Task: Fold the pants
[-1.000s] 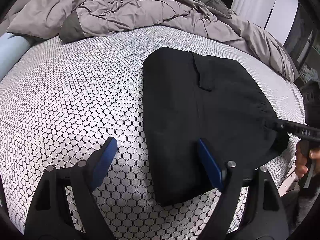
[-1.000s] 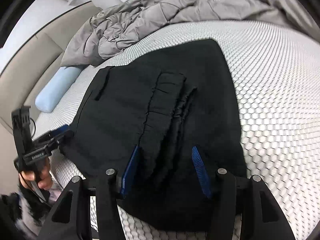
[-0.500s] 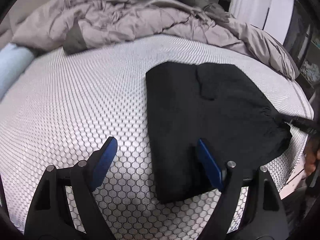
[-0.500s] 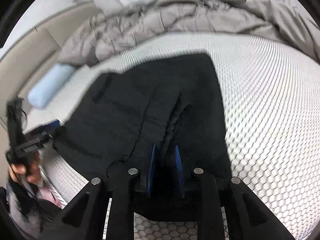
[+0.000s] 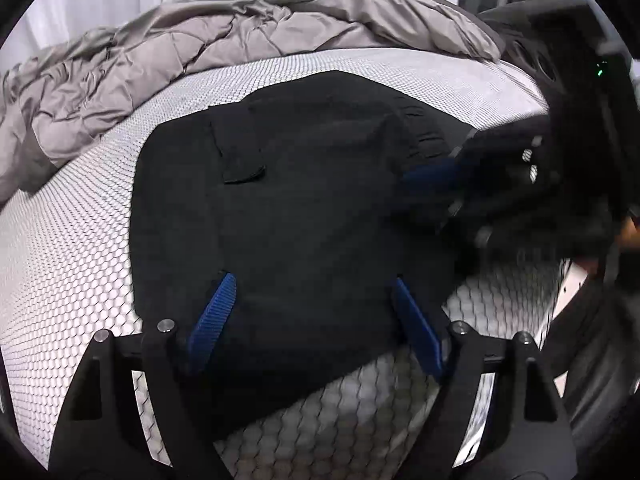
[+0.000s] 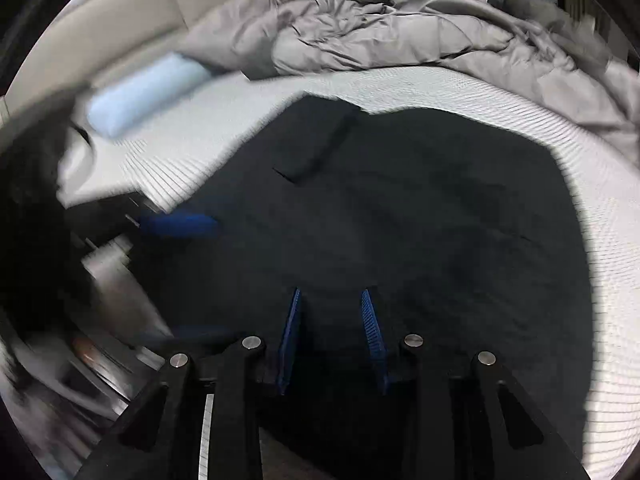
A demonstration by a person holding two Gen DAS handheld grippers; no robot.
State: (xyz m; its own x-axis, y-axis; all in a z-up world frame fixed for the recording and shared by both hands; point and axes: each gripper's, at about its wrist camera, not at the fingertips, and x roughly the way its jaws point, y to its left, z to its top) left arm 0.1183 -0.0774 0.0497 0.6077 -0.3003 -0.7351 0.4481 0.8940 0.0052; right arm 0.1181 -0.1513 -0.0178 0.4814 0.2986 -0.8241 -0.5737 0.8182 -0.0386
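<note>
The left gripper (image 5: 312,316) stands spread wide, its blue pads straddling the near edge of the black pants (image 5: 304,208), gripping nothing. The pants lie folded on the honeycomb mattress (image 5: 68,240), at centre. At three o'clock the right gripper (image 6: 331,340) sits partly closed with cloth between its pads; whether it pinches the cloth cannot be told. Only the right wrist view shows a pale blue pillow (image 6: 140,94) at ten o'clock; both views show the grey duvet (image 5: 168,60) at twelve.

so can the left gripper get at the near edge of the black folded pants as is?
Probably yes: the left gripper is open, fingers straddling the black folded pants at their near edge, nothing between. The right gripper works another part.
</note>
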